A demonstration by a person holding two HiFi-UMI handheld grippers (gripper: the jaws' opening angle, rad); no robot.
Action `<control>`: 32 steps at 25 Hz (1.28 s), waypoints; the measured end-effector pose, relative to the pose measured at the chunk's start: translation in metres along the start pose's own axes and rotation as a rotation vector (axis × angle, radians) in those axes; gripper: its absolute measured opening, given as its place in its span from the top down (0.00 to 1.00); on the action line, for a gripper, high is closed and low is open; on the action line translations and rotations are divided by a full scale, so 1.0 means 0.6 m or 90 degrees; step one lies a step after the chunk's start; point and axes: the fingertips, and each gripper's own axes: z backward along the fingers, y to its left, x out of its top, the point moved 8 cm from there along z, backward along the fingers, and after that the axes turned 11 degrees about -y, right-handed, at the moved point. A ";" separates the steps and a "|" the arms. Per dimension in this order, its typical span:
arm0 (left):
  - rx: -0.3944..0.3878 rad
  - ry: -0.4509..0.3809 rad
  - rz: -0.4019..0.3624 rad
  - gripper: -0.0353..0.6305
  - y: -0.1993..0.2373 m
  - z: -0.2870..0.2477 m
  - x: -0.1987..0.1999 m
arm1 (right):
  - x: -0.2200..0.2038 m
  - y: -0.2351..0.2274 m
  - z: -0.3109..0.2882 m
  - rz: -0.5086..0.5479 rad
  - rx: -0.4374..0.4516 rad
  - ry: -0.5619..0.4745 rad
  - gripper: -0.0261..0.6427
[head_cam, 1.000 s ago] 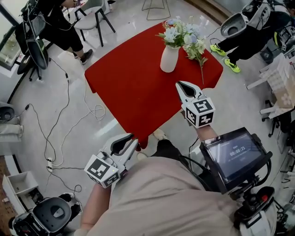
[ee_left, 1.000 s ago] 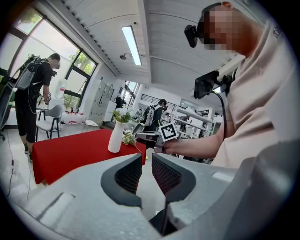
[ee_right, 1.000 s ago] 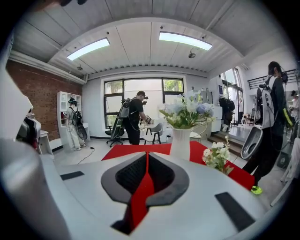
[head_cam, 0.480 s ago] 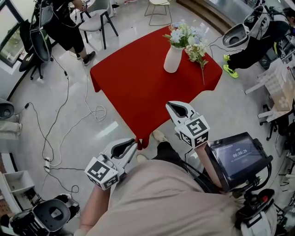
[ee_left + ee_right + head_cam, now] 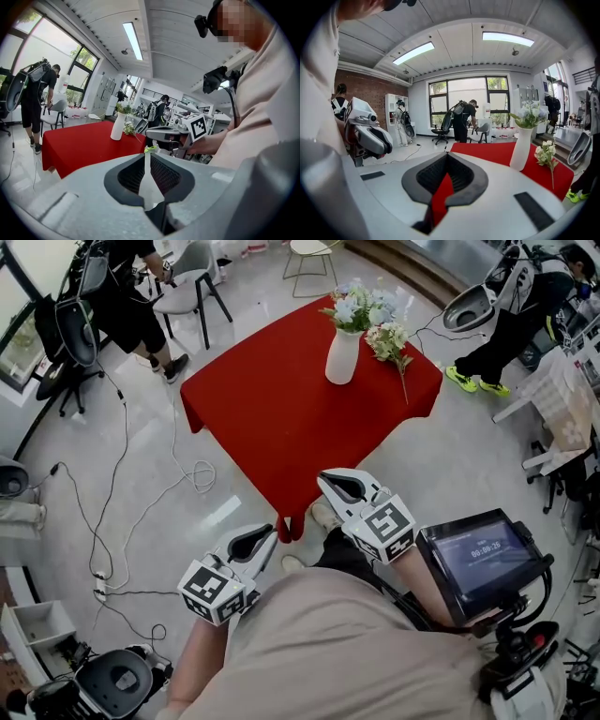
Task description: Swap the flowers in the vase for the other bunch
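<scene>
Vase, well beyond right hand-held gripper, jaws closed

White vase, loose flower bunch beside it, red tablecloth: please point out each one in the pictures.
white vase (image 5: pixel 342 360): head view, middle of its body.
loose flower bunch (image 5: pixel 386 337): head view, on its blossoms.
red tablecloth (image 5: pixel 272 418): head view, bare middle part.

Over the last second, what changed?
The right tongs drew back from over the red-clothed table towards the person, shut and empty throughout. The left tongs barely shifted, also shut and empty. The white ceramic vase of pale flowers and the loose bunch beside it stayed put.
</scene>
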 end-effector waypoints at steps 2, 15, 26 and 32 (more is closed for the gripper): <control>-0.007 -0.006 0.003 0.88 -0.005 0.005 -0.002 | -0.003 0.014 0.006 0.000 0.003 0.003 0.94; -0.027 -0.018 0.001 0.88 -0.030 0.008 -0.018 | -0.015 0.051 0.033 0.008 0.016 0.001 0.94; -0.016 -0.032 0.005 0.88 -0.034 0.020 -0.022 | -0.017 0.067 0.031 0.014 0.035 0.005 0.94; -0.007 -0.032 0.011 0.88 -0.036 0.024 -0.024 | -0.011 0.072 0.028 0.013 0.046 0.009 0.94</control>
